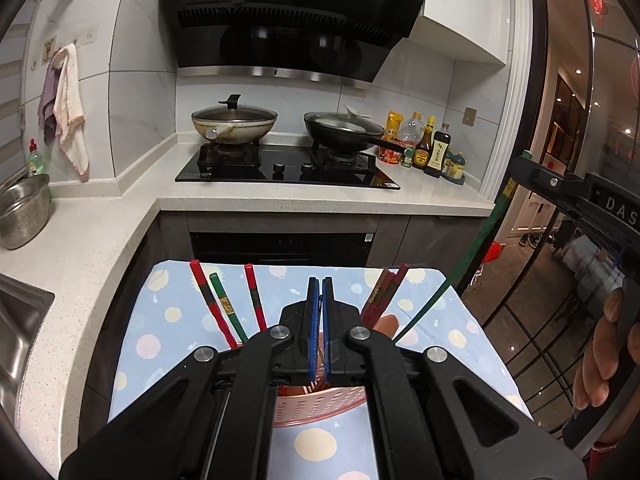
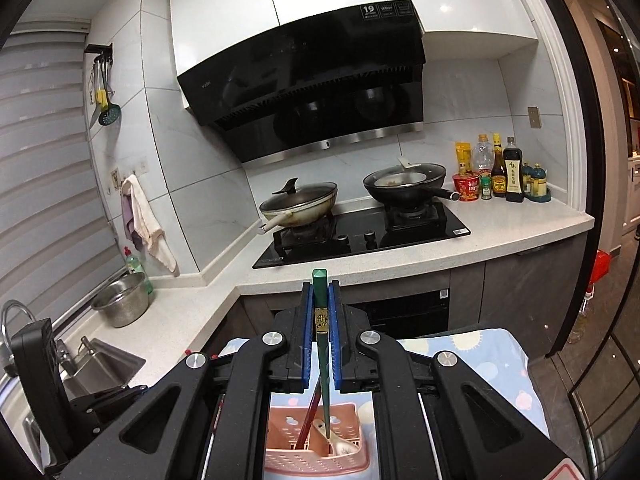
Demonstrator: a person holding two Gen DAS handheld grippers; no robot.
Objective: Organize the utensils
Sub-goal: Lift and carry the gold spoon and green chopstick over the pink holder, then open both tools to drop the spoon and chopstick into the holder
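Between my right gripper's (image 2: 320,320) blue pads sits a green chopstick (image 2: 323,360), clamped near its thick end, its tip hanging over the pink utensil basket (image 2: 352,460) on the dotted cloth (image 2: 500,360). My left gripper (image 1: 320,304) is pressed fully together with nothing in it, above the same basket, where red chopsticks (image 1: 252,296) and another green one already stand. The risk, I judge: the long stick pivots in the narrow grip and its tip misses the compartment — or knocks the spoon (image 2: 340,440) lying inside. Readable writing is scant — "valti" and "19" on the range hood (image 1: 288,20), "DAS" on my right gripper's body.
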